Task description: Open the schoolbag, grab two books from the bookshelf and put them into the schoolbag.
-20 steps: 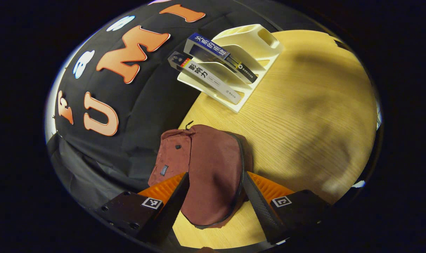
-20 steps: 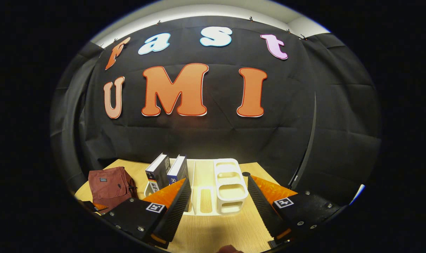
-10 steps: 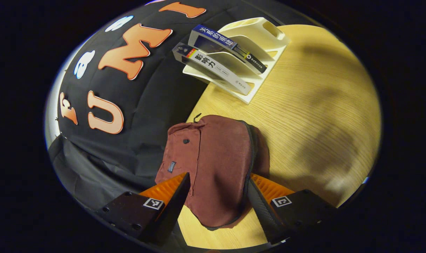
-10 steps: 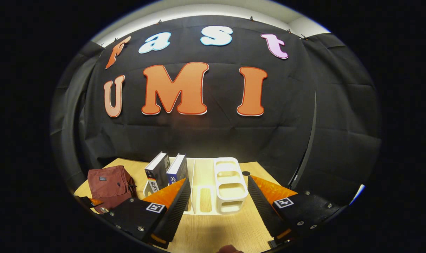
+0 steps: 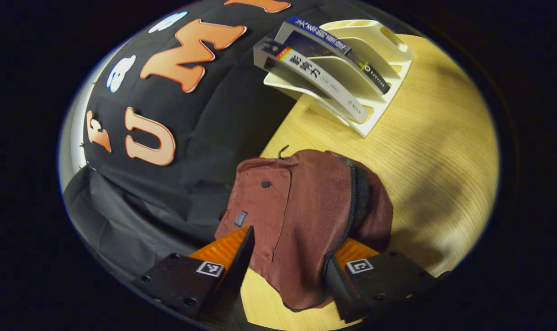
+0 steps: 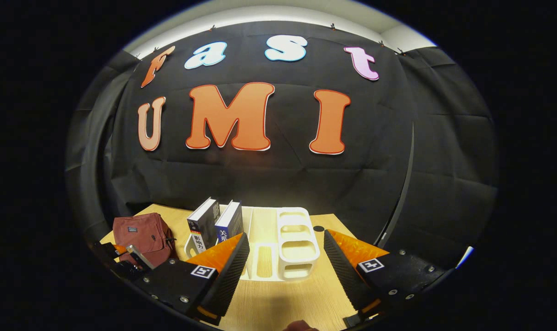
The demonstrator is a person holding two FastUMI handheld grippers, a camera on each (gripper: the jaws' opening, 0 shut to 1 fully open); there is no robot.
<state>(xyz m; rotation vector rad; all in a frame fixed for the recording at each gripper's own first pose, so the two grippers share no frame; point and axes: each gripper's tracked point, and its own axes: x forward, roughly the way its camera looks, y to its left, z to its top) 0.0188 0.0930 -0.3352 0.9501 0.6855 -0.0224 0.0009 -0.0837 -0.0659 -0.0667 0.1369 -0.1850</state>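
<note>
- In the left gripper view, my left gripper (image 5: 285,257) sits at the bottom of the frame with its jaws spread, one finger (image 5: 235,257) on each side of the bag (image 5: 306,216).
- The bag is dark red and lies on the wooden table (image 5: 434,151), in the lower middle of the frame. Its cloth fills the gap between my fingers and lies against the right finger; the left finger is just beside its flap. Both fingers do not press on it, so I count this gripper as released.
- The bag's zipper (image 5: 349,202) runs down its right side. I cannot tell whether it is undone.
- In the upper right of that view the white shelf (image 5: 389,92) stands on the table by the wall, well apart from the bag. Two books (image 5: 324,78) lean in its slots, side by side.
- In the right gripper view the bag (image 6: 143,234) is at the lower left of the frame, with the left gripper (image 6: 131,259) just below it.
- Right of the bag stands the shelf (image 6: 294,243), in the lower middle. The two books (image 6: 214,223) are upright in its left slots; the slots to the right hold nothing.
- My right gripper (image 6: 285,262) is at the bottom of that frame, jaws wide apart, grasping nothing, with the shelf showing between its fingers farther off.
</note>
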